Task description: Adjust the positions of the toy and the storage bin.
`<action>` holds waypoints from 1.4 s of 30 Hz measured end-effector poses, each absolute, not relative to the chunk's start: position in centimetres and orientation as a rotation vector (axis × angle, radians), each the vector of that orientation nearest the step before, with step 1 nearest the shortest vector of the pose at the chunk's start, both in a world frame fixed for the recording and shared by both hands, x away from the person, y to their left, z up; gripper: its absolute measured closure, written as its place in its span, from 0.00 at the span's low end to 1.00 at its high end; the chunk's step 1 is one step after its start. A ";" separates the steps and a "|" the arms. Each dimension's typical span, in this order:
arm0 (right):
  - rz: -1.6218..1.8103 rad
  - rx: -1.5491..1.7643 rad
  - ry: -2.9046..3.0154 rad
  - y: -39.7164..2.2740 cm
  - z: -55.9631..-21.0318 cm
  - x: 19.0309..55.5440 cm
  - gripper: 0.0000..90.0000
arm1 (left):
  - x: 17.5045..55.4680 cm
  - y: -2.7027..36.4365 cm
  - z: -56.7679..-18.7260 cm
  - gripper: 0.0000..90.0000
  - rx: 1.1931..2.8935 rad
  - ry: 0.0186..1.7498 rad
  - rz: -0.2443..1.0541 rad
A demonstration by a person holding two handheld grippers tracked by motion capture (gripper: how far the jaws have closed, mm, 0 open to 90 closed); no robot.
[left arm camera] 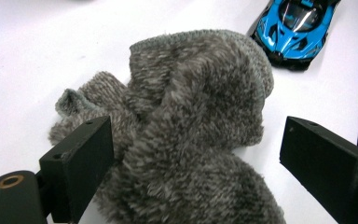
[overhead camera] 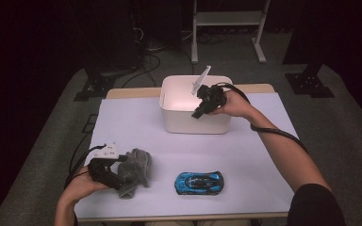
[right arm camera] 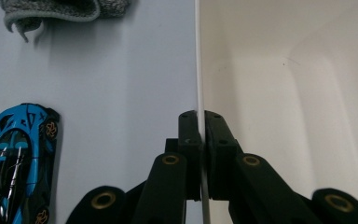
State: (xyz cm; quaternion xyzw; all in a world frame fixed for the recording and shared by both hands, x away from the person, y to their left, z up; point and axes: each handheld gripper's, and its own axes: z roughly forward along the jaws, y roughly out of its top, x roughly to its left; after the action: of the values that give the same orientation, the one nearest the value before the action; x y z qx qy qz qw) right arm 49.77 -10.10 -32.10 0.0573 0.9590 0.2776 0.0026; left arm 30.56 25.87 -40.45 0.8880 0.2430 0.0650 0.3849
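Note:
A grey fuzzy knitted cloth [overhead camera: 136, 169] lies crumpled at the table's front left. My left gripper [overhead camera: 115, 181] is open, and in the left gripper view [left arm camera: 200, 140] its two black jaws stand wide on either side of the cloth [left arm camera: 191, 116]. A blue toy car [overhead camera: 199, 182] sits at the front centre, apart from both grippers. At the back stands a white bin [overhead camera: 193, 122]. My right gripper [overhead camera: 200, 113] is at its near right rim. In the right gripper view [right arm camera: 198, 123] it is shut on the bin's thin wall [right arm camera: 198, 56].
A pale sheet [overhead camera: 264, 141] covers the tabletop, with the wooden edge showing at the back. Inside, the bin [right arm camera: 284, 93] looks bare. The car [right arm camera: 16, 163] and the cloth [right arm camera: 60, 9] lie outside it. A metal stand [overhead camera: 226, 19] is on the floor beyond.

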 end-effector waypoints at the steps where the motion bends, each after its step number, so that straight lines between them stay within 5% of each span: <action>1: 0.877 0.174 3.005 -10.2 -32.1 49.5 0.95 | 30.6 25.8 -40.4 0.10 2.265 0.615 0.166; 42: 0.894 0.150 3.025 -10.2 -32.2 41.1 0.95 | 30.4 25.3 -40.3 0.09 2.278 0.590 0.162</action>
State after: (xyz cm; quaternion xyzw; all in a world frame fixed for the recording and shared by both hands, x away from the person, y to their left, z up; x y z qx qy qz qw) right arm 41.06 -10.19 -32.25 0.0475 0.9578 0.2832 -0.0081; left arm 30.43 25.35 -40.31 0.8927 0.2313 0.0637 0.3814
